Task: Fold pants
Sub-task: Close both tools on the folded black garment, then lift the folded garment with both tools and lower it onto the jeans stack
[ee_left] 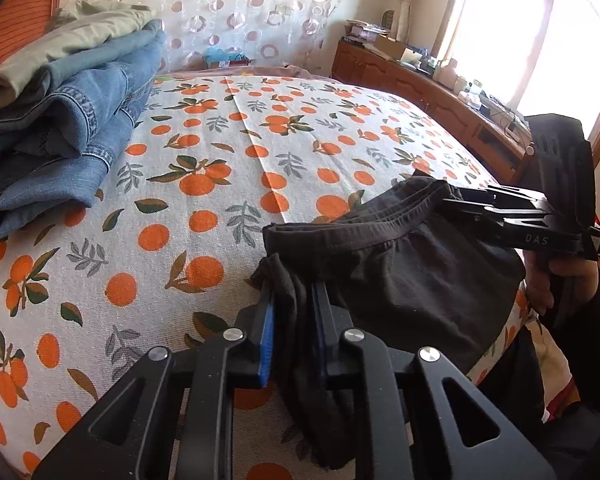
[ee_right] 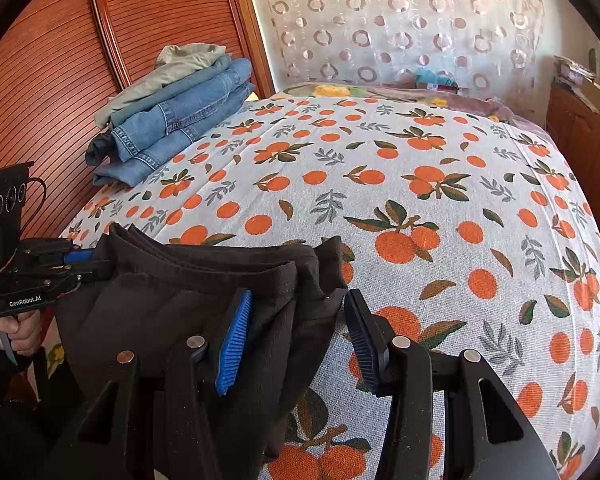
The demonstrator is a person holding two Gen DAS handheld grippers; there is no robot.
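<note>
Black pants point(ee_left: 400, 276) lie bunched at the near edge of the bed, waistband up; they also show in the right wrist view point(ee_right: 188, 304). My left gripper point(ee_left: 294, 300) is shut on one end of the waistband, with cloth pinched between its blue pads. It appears at the left of the right wrist view point(ee_right: 88, 262). My right gripper point(ee_right: 296, 320) is open, its jaws around the other end of the waistband with a gap on the right side. It appears at the right of the left wrist view point(ee_left: 456, 196).
The bed point(ee_right: 420, 200) has a white cover with orange fruit print. A stack of folded jeans and a green garment point(ee_left: 68, 120) sits at the far left by the wooden headboard point(ee_right: 60, 60). A wooden cabinet point(ee_left: 440, 92) runs along the right under the window.
</note>
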